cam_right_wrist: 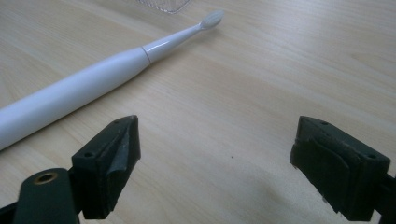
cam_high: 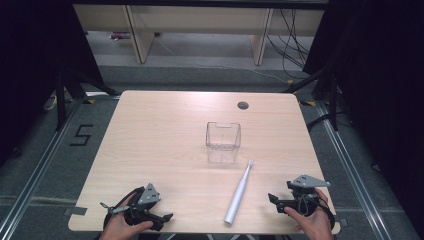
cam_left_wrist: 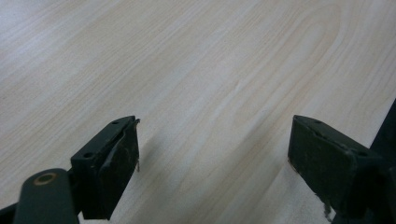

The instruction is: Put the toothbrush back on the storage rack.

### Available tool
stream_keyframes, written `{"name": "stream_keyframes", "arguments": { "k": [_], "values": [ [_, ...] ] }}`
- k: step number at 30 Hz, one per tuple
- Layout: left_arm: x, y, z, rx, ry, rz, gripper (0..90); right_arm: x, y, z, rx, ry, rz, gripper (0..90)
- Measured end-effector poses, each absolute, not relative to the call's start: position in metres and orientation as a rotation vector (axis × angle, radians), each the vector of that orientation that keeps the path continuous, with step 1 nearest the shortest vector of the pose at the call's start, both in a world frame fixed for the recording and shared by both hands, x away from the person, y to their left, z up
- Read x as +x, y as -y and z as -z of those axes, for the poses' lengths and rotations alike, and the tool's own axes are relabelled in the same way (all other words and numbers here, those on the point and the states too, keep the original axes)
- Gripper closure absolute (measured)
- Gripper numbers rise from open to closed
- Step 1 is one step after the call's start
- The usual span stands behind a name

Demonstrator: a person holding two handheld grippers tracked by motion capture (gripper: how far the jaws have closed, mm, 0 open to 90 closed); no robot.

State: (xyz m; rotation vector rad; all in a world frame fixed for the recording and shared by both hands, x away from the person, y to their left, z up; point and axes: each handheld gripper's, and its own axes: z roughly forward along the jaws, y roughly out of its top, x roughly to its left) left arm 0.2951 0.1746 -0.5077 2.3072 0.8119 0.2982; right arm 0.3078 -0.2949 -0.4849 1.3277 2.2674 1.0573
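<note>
A pale wood-grain bench (cam_high: 165, 135) stands on a grey floor. At its near left edge the left gripper (cam_high: 167, 217) rests with its jaws spread over bare wood. Right of it a white electric toothbrush (cam_high: 238, 192) lies flat, its head just beside a clear plastic box (cam_high: 223, 137). At the near right, the right gripper (cam_high: 271, 198) is spread wide and empty, near the toothbrush handle.

Right gripper view — the toothbrush (cam_right_wrist: 79, 88) handle runs off the left edge, its butt end unseen; the clear box (cam_right_wrist: 163, 4) is cropped by the top edge. High view — both forearms are cut at the bottom edge; the brush bristles are too small to resolve.
</note>
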Motion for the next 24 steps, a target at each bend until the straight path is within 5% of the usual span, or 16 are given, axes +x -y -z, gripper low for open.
{"name": "stream_keyframes", "arguments": {
  "k": [13, 24],
  "values": [
    [0.295, -0.175, 0.508, 2.310, -0.812, -0.296, 15.8, 0.308, 0.282, 0.478, 1.320, -2.262, -1.105, 17.9],
    [0.296, -0.175, 0.508, 2.317, -0.815, -0.288, 15.8, 0.311, 0.262, 0.472, 1.171, -2.321, -1.147, 29.7]
  ]
}}
